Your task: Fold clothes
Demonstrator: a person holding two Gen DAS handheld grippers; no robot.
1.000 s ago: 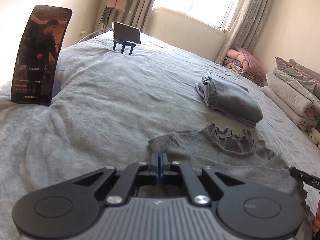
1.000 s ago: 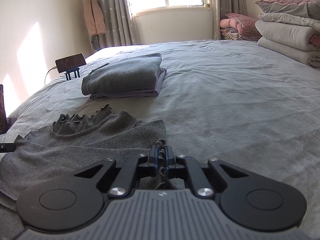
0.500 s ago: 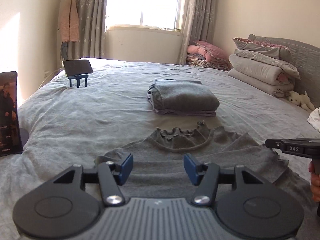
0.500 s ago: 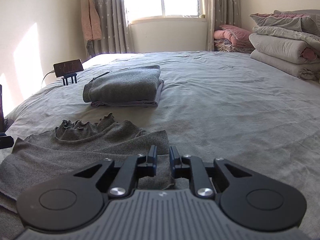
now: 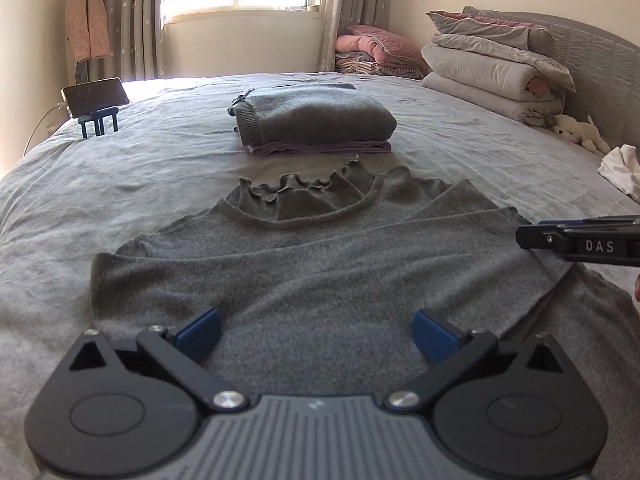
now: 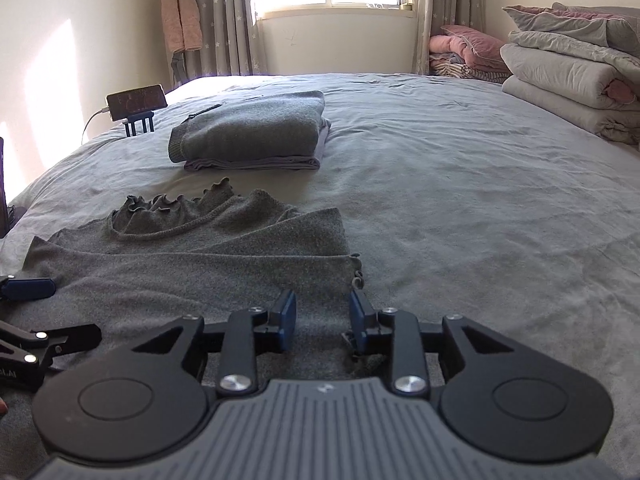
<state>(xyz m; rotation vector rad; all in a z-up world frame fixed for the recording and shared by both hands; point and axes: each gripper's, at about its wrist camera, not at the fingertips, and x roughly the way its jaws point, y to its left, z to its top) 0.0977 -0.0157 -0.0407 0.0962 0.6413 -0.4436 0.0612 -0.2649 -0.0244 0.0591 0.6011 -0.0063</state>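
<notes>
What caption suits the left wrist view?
Open left gripper above grey ruffle-neck sweater on bed, folded clothes behind.

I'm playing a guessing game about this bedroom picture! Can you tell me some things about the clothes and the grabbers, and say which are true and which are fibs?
1. The left gripper has its jaws wide apart. True.
2. The frilly-collared grey top is fully folded. False: it lies spread on the bed.
3. A folded pile sits beyond the top. True.
4. The right gripper clamps the top. False: its jaws are apart.
5. A phone on a stand lies flat. False: it stands propped up.
</notes>
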